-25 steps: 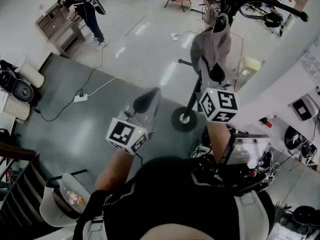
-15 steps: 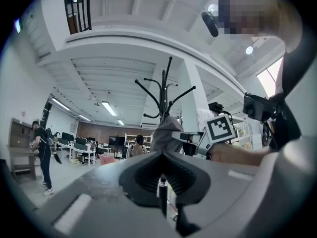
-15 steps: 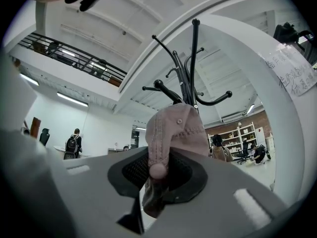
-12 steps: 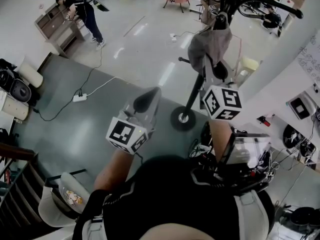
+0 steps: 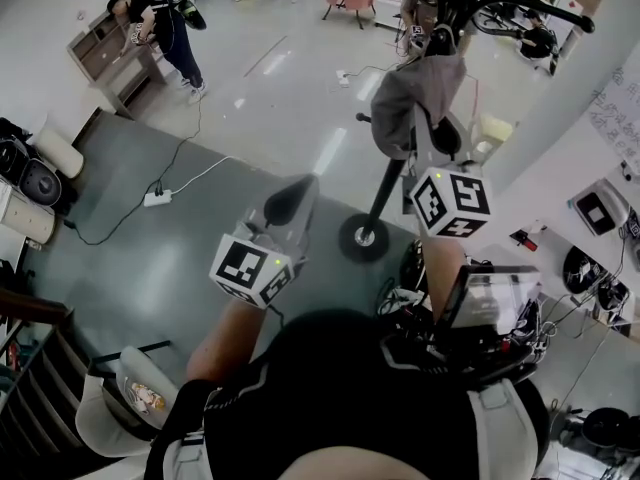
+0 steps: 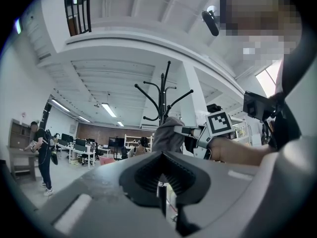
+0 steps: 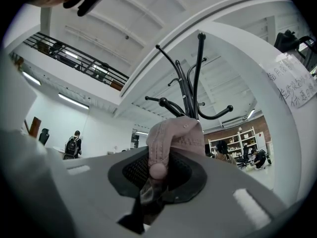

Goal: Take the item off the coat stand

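A pale pink cap (image 5: 410,103) hangs at the top of the black coat stand (image 5: 385,193). My right gripper (image 5: 428,128) reaches up to it; its jaws have just been closing and now pinch the cap's fabric (image 7: 178,138) between the pads, right gripper (image 7: 157,175) shut on it. The stand's hooks (image 7: 190,98) spread above the cap. My left gripper (image 5: 298,196) hovers lower and to the left, away from the stand, jaws together and empty (image 6: 161,185). From the left gripper view the cap (image 6: 167,135) and the stand (image 6: 163,95) show ahead.
The stand's round base (image 5: 362,236) rests on the floor ahead. A person with a backpack (image 5: 165,18) stands by a cabinet (image 5: 115,58) at the far left. A power strip (image 5: 160,196) with cables lies on the floor. Equipment (image 5: 490,308) crowds the right side.
My right gripper has risen a little with the cap in its jaws, and the cap's fabric has lifted with it. The left gripper has stayed where it was.
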`<state>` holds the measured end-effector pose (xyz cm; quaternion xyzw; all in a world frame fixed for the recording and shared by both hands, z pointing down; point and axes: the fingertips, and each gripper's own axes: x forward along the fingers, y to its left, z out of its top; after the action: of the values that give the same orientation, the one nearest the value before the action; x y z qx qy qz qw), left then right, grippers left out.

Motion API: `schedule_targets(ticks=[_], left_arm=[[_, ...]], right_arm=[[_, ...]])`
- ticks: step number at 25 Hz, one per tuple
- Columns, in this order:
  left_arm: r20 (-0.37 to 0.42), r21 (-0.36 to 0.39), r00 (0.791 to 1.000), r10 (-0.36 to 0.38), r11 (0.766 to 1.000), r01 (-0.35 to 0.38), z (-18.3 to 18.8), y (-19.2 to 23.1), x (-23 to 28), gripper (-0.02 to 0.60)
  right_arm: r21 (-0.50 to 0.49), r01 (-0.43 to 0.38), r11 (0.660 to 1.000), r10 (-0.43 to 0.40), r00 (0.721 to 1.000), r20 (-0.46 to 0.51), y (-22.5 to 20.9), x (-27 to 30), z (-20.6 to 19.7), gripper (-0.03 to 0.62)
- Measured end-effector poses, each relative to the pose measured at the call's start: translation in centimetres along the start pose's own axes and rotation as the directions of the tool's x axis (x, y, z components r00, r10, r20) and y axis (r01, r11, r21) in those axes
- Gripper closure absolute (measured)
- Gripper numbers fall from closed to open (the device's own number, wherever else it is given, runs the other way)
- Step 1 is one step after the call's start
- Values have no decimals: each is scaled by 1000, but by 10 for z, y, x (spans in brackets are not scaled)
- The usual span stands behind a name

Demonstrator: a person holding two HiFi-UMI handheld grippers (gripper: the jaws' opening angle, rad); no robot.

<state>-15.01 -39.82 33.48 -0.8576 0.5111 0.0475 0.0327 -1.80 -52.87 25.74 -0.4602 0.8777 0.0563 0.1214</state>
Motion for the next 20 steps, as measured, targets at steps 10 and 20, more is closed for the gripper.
schedule_targets(ticks=[10, 20], left_arm=[[3, -4, 1000, -5, 1000, 5, 2, -2, -13, 571], [13, -28, 1000, 1, 1000, -1, 4, 1, -30, 569]], right_arm=[[-10, -1, 1000, 1, 1000, 24, 7, -7, 18, 534], [-26, -20, 999, 22, 997, 78, 25, -19, 45, 536]])
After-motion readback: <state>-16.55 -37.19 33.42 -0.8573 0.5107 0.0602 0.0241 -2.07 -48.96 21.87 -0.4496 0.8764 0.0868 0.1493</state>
